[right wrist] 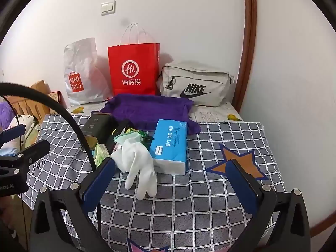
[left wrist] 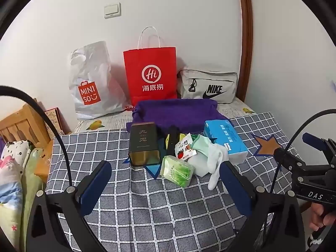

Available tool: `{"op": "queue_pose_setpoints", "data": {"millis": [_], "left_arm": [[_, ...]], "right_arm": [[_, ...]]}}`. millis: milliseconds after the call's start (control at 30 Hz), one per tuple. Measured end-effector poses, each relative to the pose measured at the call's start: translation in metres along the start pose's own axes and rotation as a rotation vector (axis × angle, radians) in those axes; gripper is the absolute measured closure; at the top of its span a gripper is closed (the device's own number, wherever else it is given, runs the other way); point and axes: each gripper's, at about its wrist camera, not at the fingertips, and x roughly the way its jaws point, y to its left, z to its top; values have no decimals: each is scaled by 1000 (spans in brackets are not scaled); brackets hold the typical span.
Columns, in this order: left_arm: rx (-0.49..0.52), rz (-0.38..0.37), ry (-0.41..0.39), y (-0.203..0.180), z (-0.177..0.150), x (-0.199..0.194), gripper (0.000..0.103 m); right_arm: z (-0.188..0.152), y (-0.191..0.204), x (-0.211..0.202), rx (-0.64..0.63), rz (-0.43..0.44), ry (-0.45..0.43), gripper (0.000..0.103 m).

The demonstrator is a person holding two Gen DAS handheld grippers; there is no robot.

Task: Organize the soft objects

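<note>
A white glove (left wrist: 215,159) (right wrist: 138,161) lies on the checked cloth (left wrist: 147,205) (right wrist: 199,199), next to a blue tissue pack (left wrist: 225,139) (right wrist: 171,145). A folded purple towel (left wrist: 178,113) (right wrist: 151,108) lies behind them. A light green cloth (left wrist: 201,145) (right wrist: 128,136), a green packet (left wrist: 176,171) (right wrist: 100,152) and a snack sachet (left wrist: 185,149) sit in the pile beside a dark tin (left wrist: 143,145) (right wrist: 97,129). My left gripper (left wrist: 166,187) is open and empty, in front of the pile. My right gripper (right wrist: 172,185) is open and empty, just before the glove.
Against the wall stand a white Miniso bag (left wrist: 92,84) (right wrist: 82,73), a red paper bag (left wrist: 151,73) (right wrist: 133,69) and a grey Nike bag (left wrist: 210,86) (right wrist: 195,84). A wooden bed frame (left wrist: 21,124) and bedding (left wrist: 12,168) lie left. A wall is close on the right.
</note>
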Motion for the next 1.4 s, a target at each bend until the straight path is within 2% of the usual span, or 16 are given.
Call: {"op": "queue_pose_setpoints", "data": {"millis": [233,1400], "left_arm": [[-11,9,-1,4,-1,-1,0],[-16,39,16,12,1,-1,0]], "right_arm": [[-1,4,-1,-3,22,2,0],[4,5,-11,3,10,-4,0]]}}
